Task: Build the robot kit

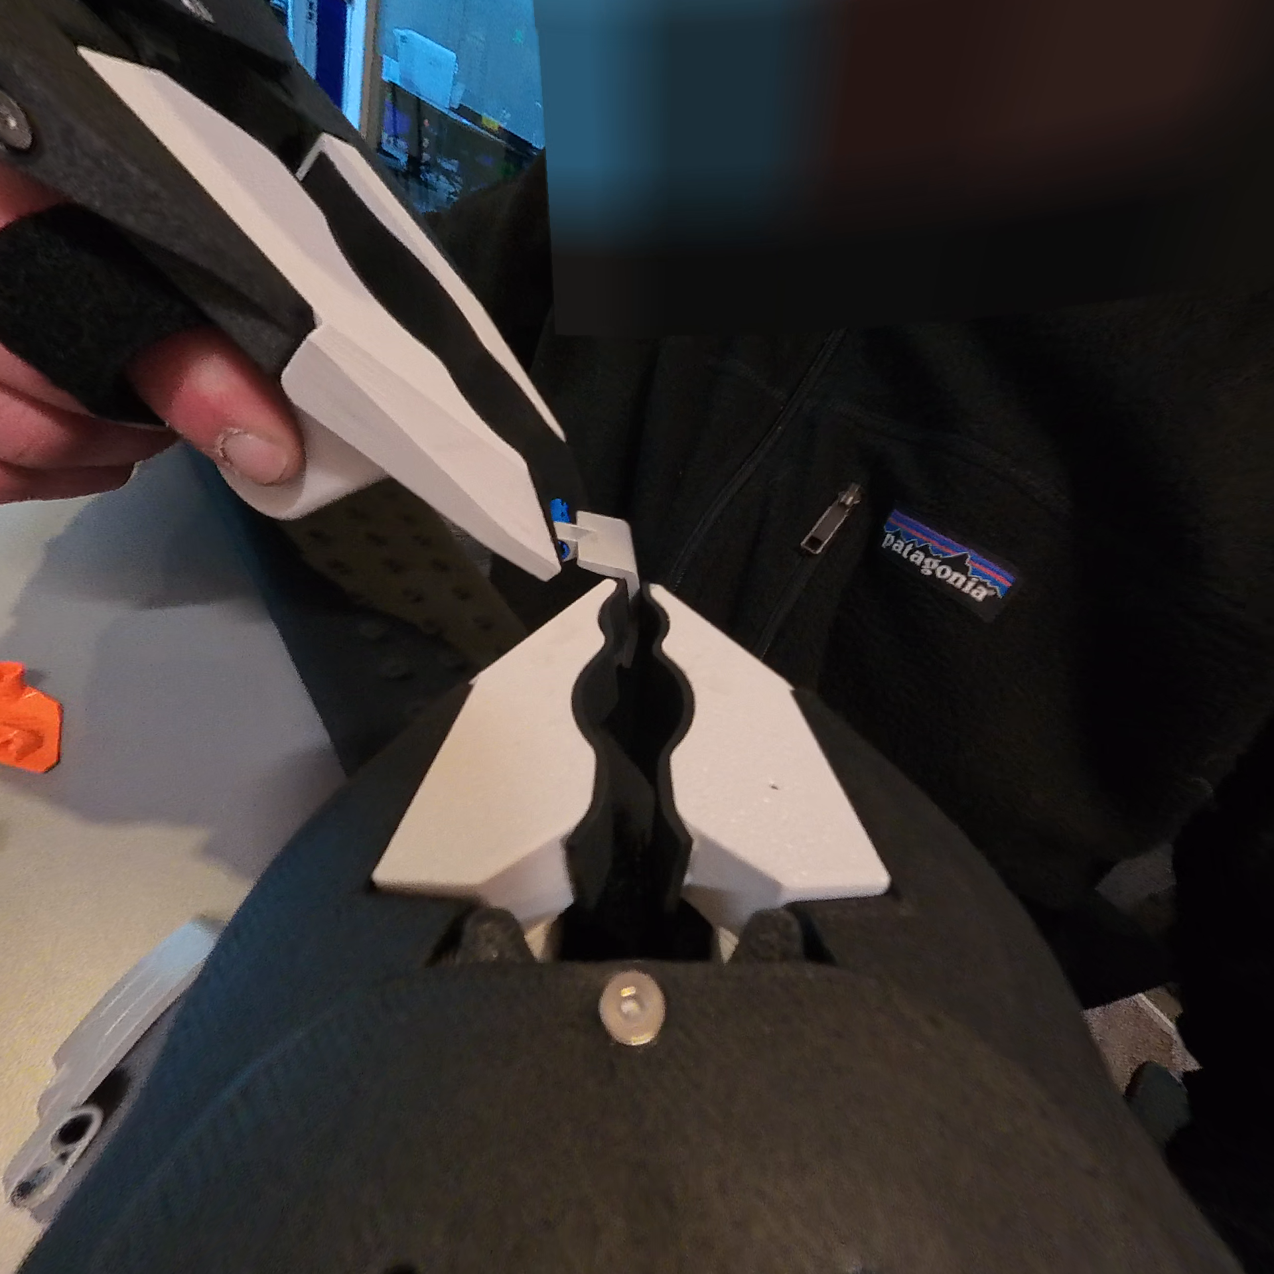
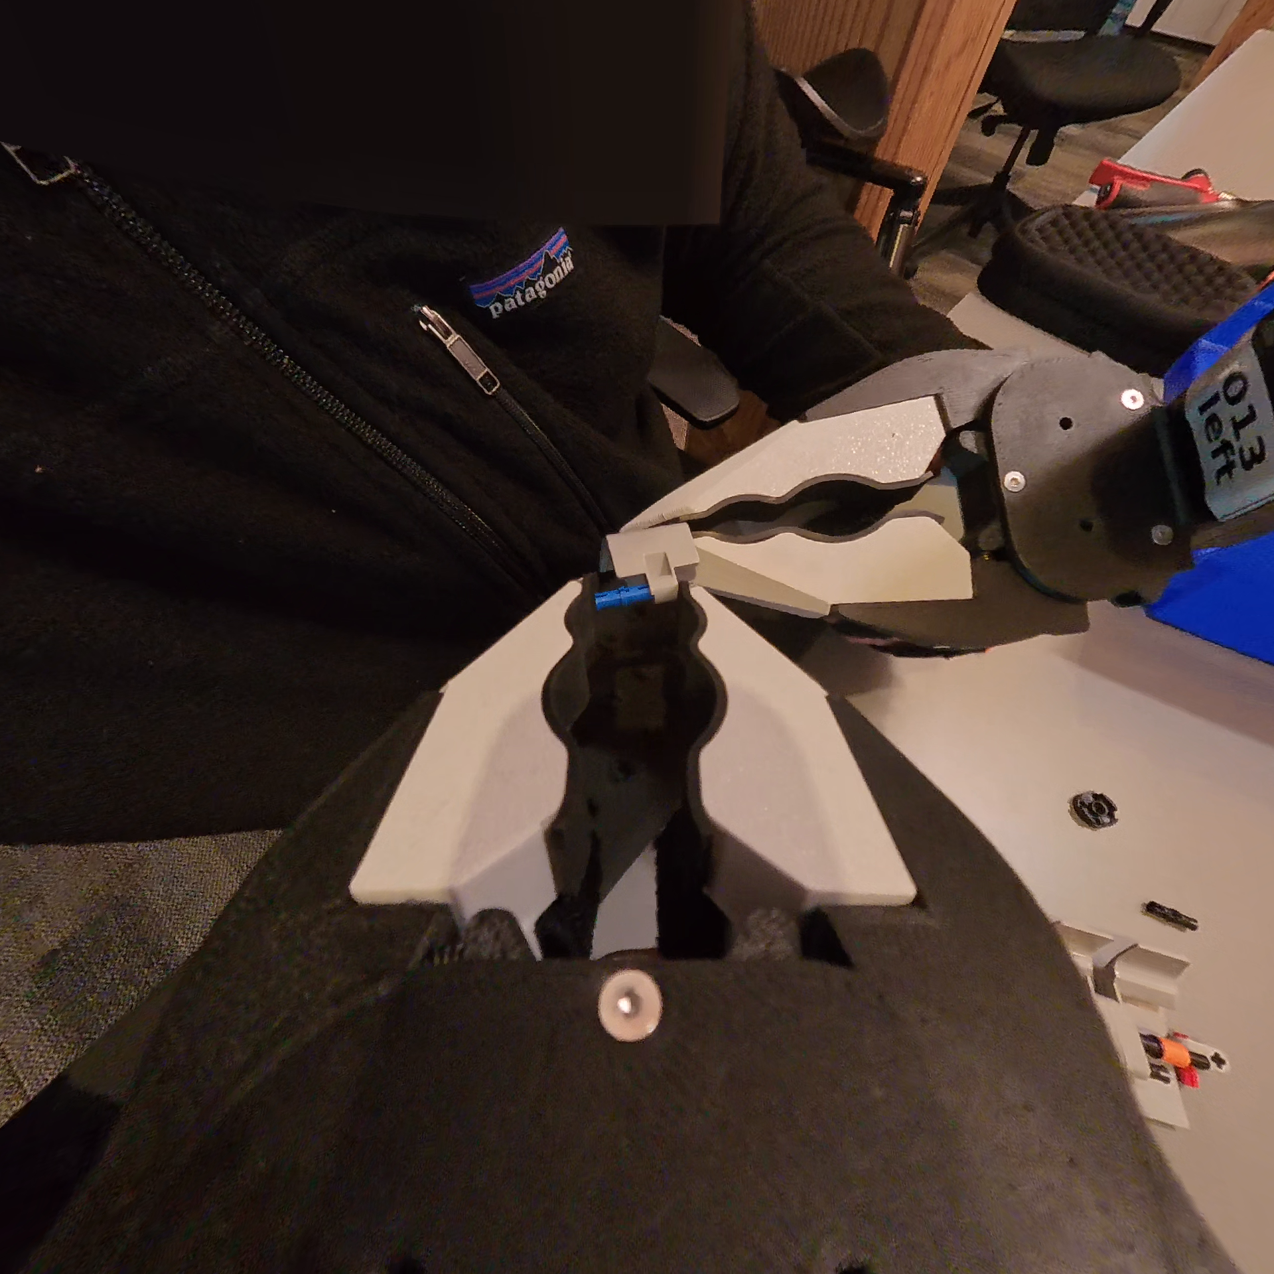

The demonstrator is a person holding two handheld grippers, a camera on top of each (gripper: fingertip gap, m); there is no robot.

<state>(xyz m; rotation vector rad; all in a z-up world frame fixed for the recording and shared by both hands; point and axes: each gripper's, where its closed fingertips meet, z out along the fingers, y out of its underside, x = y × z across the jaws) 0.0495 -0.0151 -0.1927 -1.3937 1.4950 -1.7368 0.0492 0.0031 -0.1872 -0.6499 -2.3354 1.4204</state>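
My left gripper (image 1: 629,587) is shut on the thin leg of a small grey angled connector piece (image 1: 607,544) and holds it up in front of a person's black jacket. My right gripper (image 2: 634,594) is shut on a short blue pin (image 2: 617,597). The pin's end meets the grey piece (image 2: 651,557). In the left wrist view the right gripper's fingers (image 1: 413,413) come in from the upper left, with the blue pin (image 1: 560,513) at their tip against the grey piece. In the right wrist view the left gripper's fingers (image 2: 827,441) come in from the right.
A white table (image 2: 965,724) bears a black round part (image 2: 1093,806), a black pin (image 2: 1170,917) and a grey block with orange and red pins (image 2: 1144,1034). An orange part (image 1: 27,717) and a grey part (image 1: 103,1034) lie at left. Office chairs (image 2: 1075,76) stand behind. The tips of both grippers are at nearly the same place.
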